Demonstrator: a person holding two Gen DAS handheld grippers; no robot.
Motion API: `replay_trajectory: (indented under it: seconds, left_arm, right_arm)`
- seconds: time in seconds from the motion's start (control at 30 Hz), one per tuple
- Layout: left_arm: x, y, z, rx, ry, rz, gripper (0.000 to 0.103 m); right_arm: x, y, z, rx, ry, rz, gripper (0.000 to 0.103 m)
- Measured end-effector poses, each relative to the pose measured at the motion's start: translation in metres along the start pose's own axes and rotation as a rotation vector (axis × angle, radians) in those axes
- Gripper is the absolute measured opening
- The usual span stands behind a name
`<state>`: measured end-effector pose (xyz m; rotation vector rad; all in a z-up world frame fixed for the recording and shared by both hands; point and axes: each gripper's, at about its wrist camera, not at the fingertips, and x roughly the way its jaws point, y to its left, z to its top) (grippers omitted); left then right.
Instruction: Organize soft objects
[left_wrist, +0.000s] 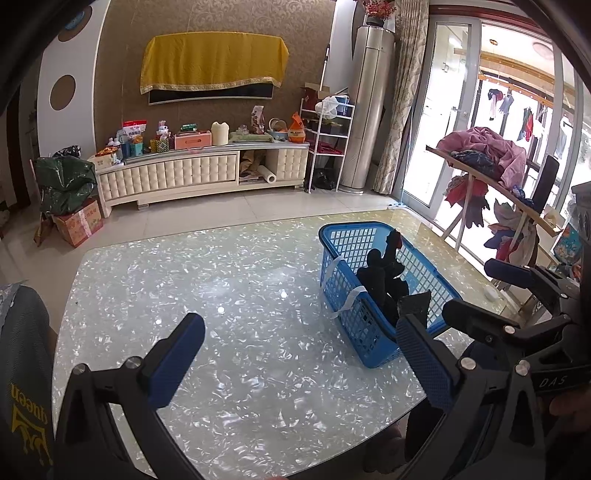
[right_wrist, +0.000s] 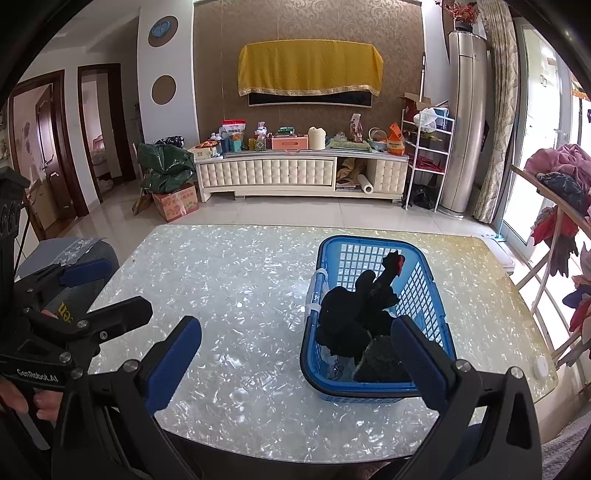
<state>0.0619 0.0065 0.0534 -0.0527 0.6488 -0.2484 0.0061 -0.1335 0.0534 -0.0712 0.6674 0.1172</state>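
A blue plastic basket (left_wrist: 341, 245) (right_wrist: 364, 249) stands on the right part of a shiny pearl-patterned table (left_wrist: 229, 306) (right_wrist: 236, 295). Black soft items (left_wrist: 384, 284) (right_wrist: 354, 314), one with a red spot, and a dark grey piece (right_wrist: 380, 358) lie inside it. My left gripper (left_wrist: 295, 350) is open and empty, held above the table left of the basket. My right gripper (right_wrist: 295, 350) is open and empty, above the table with its right finger (right_wrist: 421, 362) over the basket's near corner. The right gripper also shows in the left wrist view (left_wrist: 491, 295), and the left gripper in the right wrist view (right_wrist: 105, 291).
A clothes-laden wooden rack (left_wrist: 491, 166) (right_wrist: 561, 192) stands right of the table by the glass doors. A small white disc (right_wrist: 542, 366) lies on the table's right edge. A cream TV cabinet (left_wrist: 199, 170) and boxes (left_wrist: 79, 221) stand across the floor.
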Motion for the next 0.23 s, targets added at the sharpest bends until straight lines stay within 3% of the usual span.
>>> replay_trajectory:
  seconds: [0.23]
  left_arm:
    - [-0.003,-0.0001,-0.002,-0.003,-0.022,0.012,0.103]
  right_arm:
    - [-0.002,0.0,-0.0003,0.002,-0.001,0.004,0.103]
